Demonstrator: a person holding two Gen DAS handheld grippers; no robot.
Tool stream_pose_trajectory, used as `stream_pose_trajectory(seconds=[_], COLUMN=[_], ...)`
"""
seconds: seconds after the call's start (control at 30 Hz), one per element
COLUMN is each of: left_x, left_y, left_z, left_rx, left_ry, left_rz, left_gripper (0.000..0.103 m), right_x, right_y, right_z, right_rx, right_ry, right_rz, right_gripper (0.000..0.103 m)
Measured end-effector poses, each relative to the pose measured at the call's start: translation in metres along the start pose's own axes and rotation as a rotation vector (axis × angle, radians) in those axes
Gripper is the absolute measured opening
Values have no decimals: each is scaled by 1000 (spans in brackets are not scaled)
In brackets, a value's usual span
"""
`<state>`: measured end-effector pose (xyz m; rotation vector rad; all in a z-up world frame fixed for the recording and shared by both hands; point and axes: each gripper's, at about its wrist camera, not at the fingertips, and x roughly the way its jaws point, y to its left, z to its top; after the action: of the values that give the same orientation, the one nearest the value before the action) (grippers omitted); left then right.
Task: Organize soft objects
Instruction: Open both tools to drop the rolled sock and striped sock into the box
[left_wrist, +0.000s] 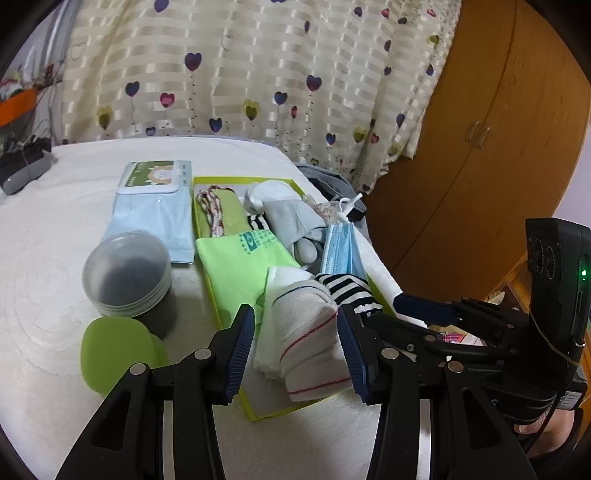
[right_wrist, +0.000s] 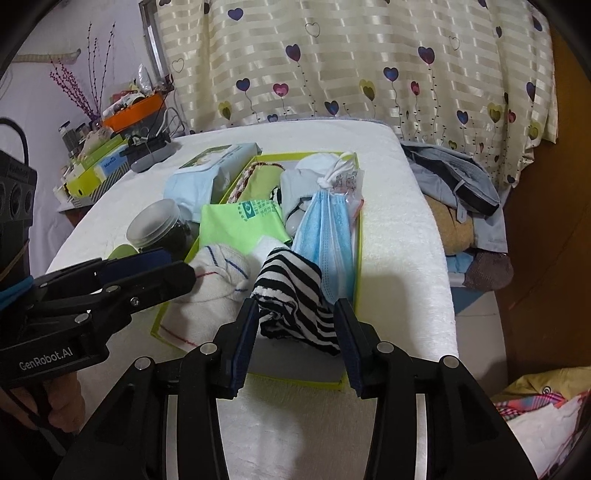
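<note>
I have both sets of tongs over the near end of the green-rimmed tray (left_wrist: 213, 291), which lies toward the right edge of the white-covered worktop (left_wrist: 55, 236).

The left tongs (left_wrist: 295, 345) stand apart around the rolled white sock (left_wrist: 306, 325) with the red stripe. The pads flank it without pinching, as far as I can tell, so it is resting on the tray floor rather than hanging from me.

The right tongs (right_wrist: 295, 341) are likewise spread, and the black-and-white striped sock (right_wrist: 291, 299) sits between them, slumped on the tray's near right corner. I see no pad pressing into the cloth, so I judge it has been let go there, beside the white roll and in front of the blue face masks (right_wrist: 328, 236).

That spot makes sense: the tray already collects the soft goods, with the green cloth (left_wrist: 236, 254) in the middle and the grey socks (left_wrist: 291, 221) further back, while the hard lidded jar (left_wrist: 127, 273) and the tissue pack (left_wrist: 155, 206) stay outside on the worktop along the tray's left side.

My read is that the striped sock still sprawls loosely and may need tucking in.
</note>
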<state>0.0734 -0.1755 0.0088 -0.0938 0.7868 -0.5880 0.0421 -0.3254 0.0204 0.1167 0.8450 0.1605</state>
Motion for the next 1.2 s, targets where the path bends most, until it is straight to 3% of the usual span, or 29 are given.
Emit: stream_pose_trajectory(seconds=[0.33,0.63,1.2], left_x=[-10,-4,-55], left_y=[10,2,-10], left_z=[-6,-13,-27], left_rx=[-25,18,57], left_ry=[-3,41,-53], left_rz=[11,13,70], left_gripper=[45,45,45], right_x=[-16,-17,-43], right_y=[7,13,33], right_z=[-2,-2,-23], right_rx=[-5,-11,-13], right_ry=[-49,-48,-77], right_rz=[41,38,-26], right_gripper=[43,43,44])
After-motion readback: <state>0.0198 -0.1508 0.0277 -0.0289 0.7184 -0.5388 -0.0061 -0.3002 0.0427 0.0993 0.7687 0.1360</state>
